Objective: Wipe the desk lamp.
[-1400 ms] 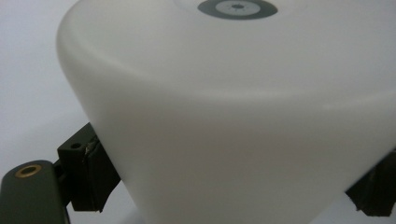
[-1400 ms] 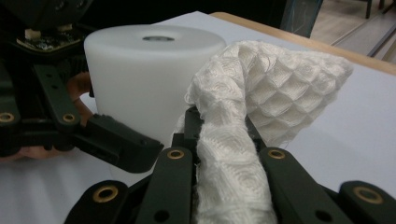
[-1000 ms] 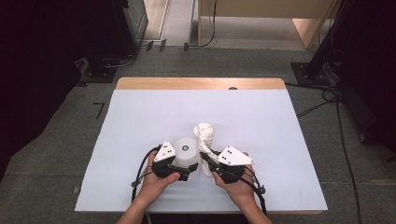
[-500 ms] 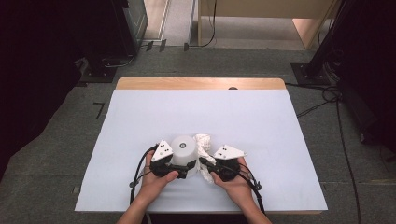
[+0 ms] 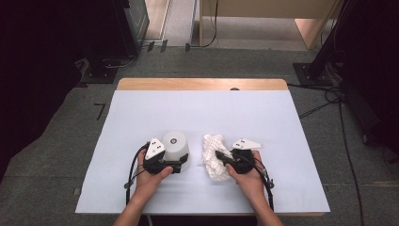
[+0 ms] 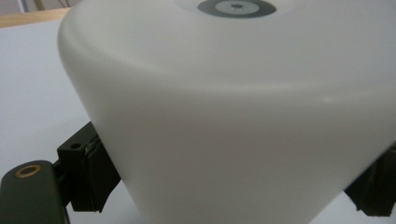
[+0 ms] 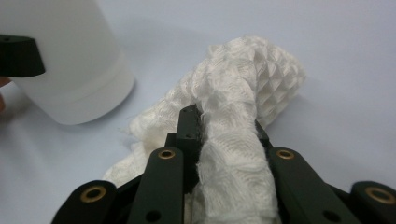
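Note:
A white upturned cup (image 5: 175, 143) stands on the pale blue table cover (image 5: 207, 113). My left gripper (image 5: 173, 165) is shut on its lower wall; in the left gripper view the cup (image 6: 233, 116) sits between the black pads (image 6: 88, 172). To its right lies a crumpled white waffle cloth (image 5: 212, 153). My right gripper (image 5: 222, 157) holds a fold of that cloth (image 7: 252, 88) between its jaws. The right gripper (image 7: 224, 135) has just been opening slightly, with its pads still against the fold. The cup (image 7: 70, 70) stands to the left in the right gripper view.
A wooden table edge (image 5: 202, 84) runs along the far side. Dark equipment stands (image 5: 320, 66) and cables lie on the grey floor beyond. Open cover stretches behind and to both sides of the hands.
The right gripper has carried the cloth down and to the right, away from the cup; the cloth now rests on the table. The left gripper and cup have stayed put.

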Available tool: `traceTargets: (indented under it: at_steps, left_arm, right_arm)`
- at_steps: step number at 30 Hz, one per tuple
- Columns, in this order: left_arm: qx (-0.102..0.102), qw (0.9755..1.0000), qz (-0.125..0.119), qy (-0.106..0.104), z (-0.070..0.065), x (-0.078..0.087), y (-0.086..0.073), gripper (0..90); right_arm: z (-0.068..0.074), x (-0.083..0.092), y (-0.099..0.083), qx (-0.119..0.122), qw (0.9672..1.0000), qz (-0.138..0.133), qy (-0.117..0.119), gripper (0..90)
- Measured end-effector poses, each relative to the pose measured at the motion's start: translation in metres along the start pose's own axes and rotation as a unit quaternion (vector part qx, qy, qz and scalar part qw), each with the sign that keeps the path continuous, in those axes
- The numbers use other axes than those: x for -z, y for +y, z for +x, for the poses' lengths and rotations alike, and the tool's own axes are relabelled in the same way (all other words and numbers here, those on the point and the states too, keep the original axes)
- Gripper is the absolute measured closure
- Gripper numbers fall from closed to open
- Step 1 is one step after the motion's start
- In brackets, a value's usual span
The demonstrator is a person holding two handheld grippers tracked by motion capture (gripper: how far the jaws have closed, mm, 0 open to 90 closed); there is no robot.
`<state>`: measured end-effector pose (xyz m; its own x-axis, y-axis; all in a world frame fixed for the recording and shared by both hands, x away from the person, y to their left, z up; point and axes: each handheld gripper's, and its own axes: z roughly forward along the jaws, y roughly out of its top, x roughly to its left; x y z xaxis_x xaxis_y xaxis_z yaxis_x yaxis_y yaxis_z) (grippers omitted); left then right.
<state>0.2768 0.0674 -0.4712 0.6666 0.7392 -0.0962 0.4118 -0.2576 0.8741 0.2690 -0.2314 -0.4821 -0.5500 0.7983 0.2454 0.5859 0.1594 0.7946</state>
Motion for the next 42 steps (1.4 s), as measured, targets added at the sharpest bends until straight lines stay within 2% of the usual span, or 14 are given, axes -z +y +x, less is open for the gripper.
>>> traceTargets:
  at_steps: [2,5,8,11,14,16,18,22,25,26,30,34,39,42]
  left_arm:
    - [-0.009,0.9999,-0.001,0.013,0.0,-0.001,-0.001,8.6]
    - [-0.026,0.9991,0.001,0.033,-0.002,-0.001,-0.003,8.4]
    - [-0.021,0.9991,0.0,0.036,-0.002,0.001,-0.003,8.2]
    - [-0.015,0.9993,-0.004,0.033,-0.003,0.005,-0.003,6.9]
    - [-0.012,0.9992,-0.01,0.036,-0.004,0.01,-0.001,6.4]
    - [-0.009,0.9992,-0.013,0.037,-0.005,0.012,-0.001,6.4]
    - [-0.006,0.9992,-0.014,0.038,-0.005,0.013,-0.001,6.4]
    - [0.007,0.9991,-0.018,0.037,-0.006,0.017,-0.002,6.4]
    - [0.008,0.999,-0.02,0.039,-0.007,0.02,-0.003,6.5]
    - [0.007,0.9991,-0.019,0.039,-0.008,0.021,-0.004,6.5]
    - [0.012,0.9988,-0.014,0.045,-0.009,0.021,-0.006,6.4]
    - [0.019,0.9979,-0.008,0.062,-0.014,0.018,-0.007,6.4]
    - [0.03,0.9966,-0.003,0.077,-0.017,0.015,-0.008,6.4]
    - [0.04,0.9947,-0.005,0.095,-0.022,0.014,-0.008,6.4]
  right_arm:
    - [-0.007,0.002,0.0,-0.014,0.9999,0.004,-0.008,71.0]
    - [-0.013,0.002,-0.001,-0.01,0.9998,0.012,-0.016,66.3]
    - [-0.016,0.002,-0.001,0.008,0.9995,0.026,-0.015,56.7]
    - [-0.02,0.008,0.001,0.016,0.9995,0.016,-0.02,41.2]
    - [-0.025,0.017,0.004,0.025,0.9993,-0.001,-0.027,33.6]
    - [-0.024,0.023,0.008,0.062,0.9972,-0.002,-0.041,29.4]
    - [-0.02,0.03,0.011,0.093,0.9937,-0.03,-0.054,29.6]
    - [-0.008,0.037,0.018,0.127,0.9895,-0.065,-0.02,31.0]
    - [0.003,0.029,0.02,0.154,0.9864,-0.045,0.034,34.5]
    - [0.006,0.024,0.019,0.16,0.9858,-0.034,0.038,34.0]
    - [0.008,0.006,0.015,0.164,0.9863,0.004,0.022,31.4]
    - [0.006,-0.002,0.011,0.157,0.9867,0.034,0.025,23.2]
    - [0.005,-0.011,0.006,0.159,0.9845,0.075,0.009,18.0]
    - [0.003,-0.017,0.002,0.151,0.9835,0.1,-0.001,15.7]
